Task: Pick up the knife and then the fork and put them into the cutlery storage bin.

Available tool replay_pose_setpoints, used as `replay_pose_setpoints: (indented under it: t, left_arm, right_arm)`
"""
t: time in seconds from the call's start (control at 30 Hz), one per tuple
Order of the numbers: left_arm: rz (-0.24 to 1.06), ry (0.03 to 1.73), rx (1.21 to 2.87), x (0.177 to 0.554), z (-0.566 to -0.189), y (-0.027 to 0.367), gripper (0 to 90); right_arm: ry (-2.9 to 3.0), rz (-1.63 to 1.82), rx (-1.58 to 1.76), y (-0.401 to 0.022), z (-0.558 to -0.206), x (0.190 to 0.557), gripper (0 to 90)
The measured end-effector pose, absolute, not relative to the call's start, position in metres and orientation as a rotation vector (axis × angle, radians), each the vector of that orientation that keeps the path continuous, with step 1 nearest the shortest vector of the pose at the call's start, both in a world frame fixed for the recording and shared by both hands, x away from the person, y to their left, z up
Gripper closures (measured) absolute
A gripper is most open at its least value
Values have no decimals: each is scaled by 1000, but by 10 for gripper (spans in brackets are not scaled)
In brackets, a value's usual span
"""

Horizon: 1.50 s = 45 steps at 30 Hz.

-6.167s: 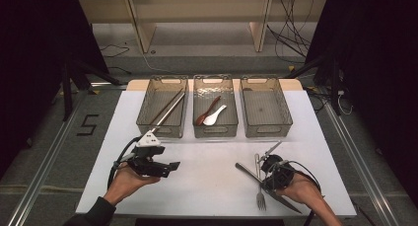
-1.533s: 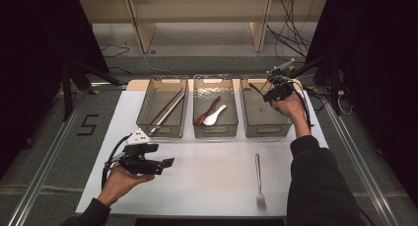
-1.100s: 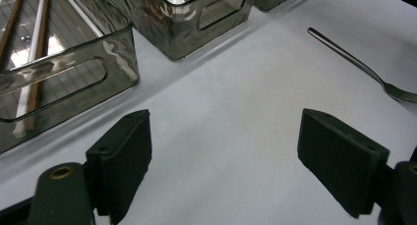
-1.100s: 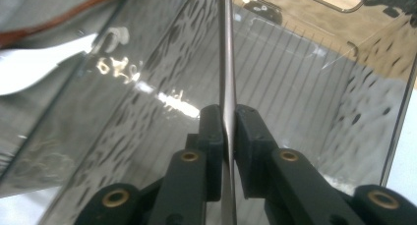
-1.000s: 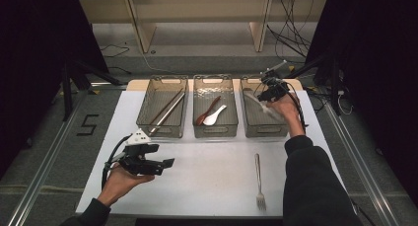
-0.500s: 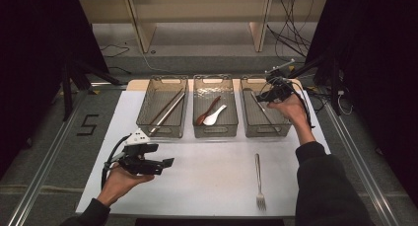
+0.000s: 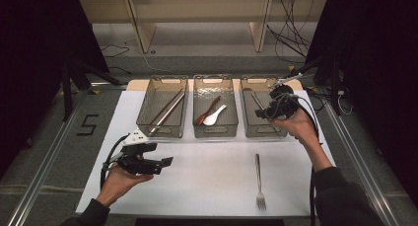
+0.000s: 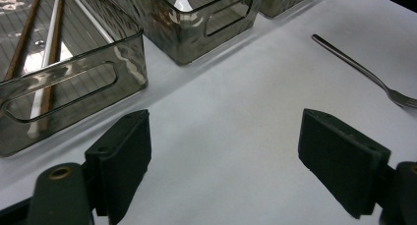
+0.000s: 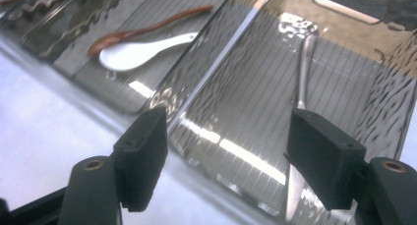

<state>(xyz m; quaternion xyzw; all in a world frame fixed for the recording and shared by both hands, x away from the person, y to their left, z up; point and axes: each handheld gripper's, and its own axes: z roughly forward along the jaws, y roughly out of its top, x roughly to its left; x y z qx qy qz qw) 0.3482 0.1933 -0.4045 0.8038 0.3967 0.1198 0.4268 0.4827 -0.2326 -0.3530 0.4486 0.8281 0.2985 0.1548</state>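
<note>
Three smoky clear bins stand in a row at the back of the white table. A metal knife [image 7: 257,101] [image 9: 303,72] lies lengthwise in the right bin [image 7: 262,130] [image 9: 236,92]. My right gripper [image 7: 262,112] [image 9: 226,136] hovers over that bin; its jaws have just been opening and stand open with nothing between them, the knife below them. A metal fork [image 7: 258,179] [image 8: 364,72] lies on the table in front of the bins. My left gripper [image 7: 165,162] [image 8: 221,151] is held low over the near left of the table, open and with nothing in it.
The left bin [image 7: 162,130] [image 8: 74,82] holds chopsticks [image 7: 166,109] [image 8: 49,43]. The middle bin [image 7: 215,132] [image 8: 216,23] holds a brown spoon [image 7: 207,110] [image 9: 147,26] and a white spoon [image 7: 215,115] [image 9: 140,50]. Shelving and cables lie beyond the table's [image 7: 207,186] far edge.
The right gripper carried the knife from the table to the right bin, opened and drew back toward the person; the knife now lies in the bin. The left hand stayed put.
</note>
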Motion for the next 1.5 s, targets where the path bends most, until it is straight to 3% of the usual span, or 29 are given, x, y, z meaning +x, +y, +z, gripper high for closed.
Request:
replay_pose_setpoints:
  t: [0.73, 1.5]
  left_arm:
    - [290, 1000, 1997, 345, -405, 197, 191]
    - [276, 1001, 1994, 344, -407, 197, 183]
  right_arm:
    - [2450, 854, 1286, -234, -387, 410, 285]
    - [2568, 729, 1293, -227, -417, 372, 277]
